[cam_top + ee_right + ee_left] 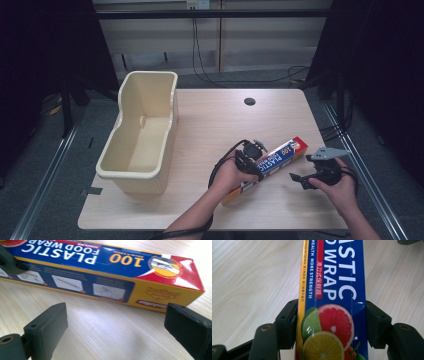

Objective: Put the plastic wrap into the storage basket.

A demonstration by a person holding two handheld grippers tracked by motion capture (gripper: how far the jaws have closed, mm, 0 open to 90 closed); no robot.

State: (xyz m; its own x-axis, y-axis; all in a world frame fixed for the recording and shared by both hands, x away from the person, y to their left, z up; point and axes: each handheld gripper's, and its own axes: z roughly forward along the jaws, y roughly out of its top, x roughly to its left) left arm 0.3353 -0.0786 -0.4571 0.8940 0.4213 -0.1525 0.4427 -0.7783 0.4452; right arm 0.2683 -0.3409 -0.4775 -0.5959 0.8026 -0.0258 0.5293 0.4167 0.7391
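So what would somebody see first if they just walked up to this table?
Probably the bright blue plastic wrap box with fruit pictures, lying on the table's near right part, pinched by the left hand-held gripper. Next, the big cream tub on the left side. The right hand-held gripper waits open beside the box.

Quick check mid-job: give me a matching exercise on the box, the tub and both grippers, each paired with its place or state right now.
Things:
1. plastic wrap box
2. cream tub
3. left gripper
4. right gripper

Places or states:
A. jaws apart, nothing between them
B. stands at the table's left side
C. lies slantwise on the table, gripped across its width
D. shut on the box

Pairs: 1-C, 2-B, 3-D, 4-A
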